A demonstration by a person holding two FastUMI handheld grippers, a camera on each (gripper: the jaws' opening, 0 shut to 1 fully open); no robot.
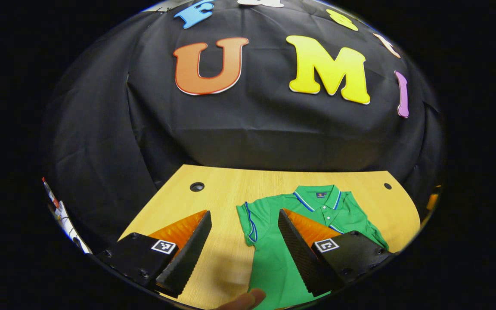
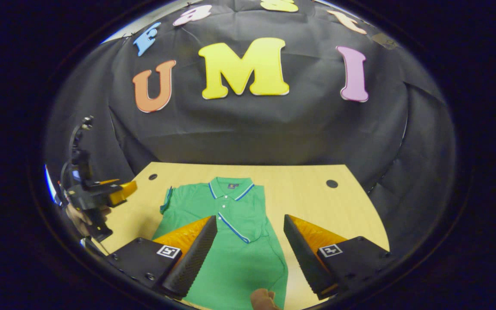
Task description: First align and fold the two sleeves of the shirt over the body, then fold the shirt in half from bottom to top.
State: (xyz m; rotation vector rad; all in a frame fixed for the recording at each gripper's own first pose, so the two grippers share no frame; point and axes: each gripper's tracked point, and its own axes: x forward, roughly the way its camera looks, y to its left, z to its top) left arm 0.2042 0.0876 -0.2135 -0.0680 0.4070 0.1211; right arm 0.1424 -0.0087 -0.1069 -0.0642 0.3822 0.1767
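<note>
A green polo shirt [image 1: 274, 258] with blue-trimmed collar lies flat on the wooden table [image 1: 226, 189], collar toward the wall. In the left gripper view its near sleeve [image 1: 248, 219] spreads out sideways. My left gripper [image 1: 243, 213] is open, fingers astride that sleeve's edge, holding nothing. In the right gripper view the shirt [image 2: 239, 258] shows one sleeve [image 2: 241, 226] folded onto the chest, its blue-trimmed hem running diagonally. My right gripper [image 2: 250, 217] is open over the shirt's right side, nothing between its fingers. The left gripper [image 2: 97, 191], held by a hand [image 2: 78, 215], hangs left of the table.
The table has round cable holes near its far corners [image 1: 196, 186] [image 2: 331, 184]. Bare wood lies to the right of the shirt [image 2: 317, 202]. The black cloth wall stands close behind the table. A fingertip [image 1: 243, 300] shows at the bottom edge.
</note>
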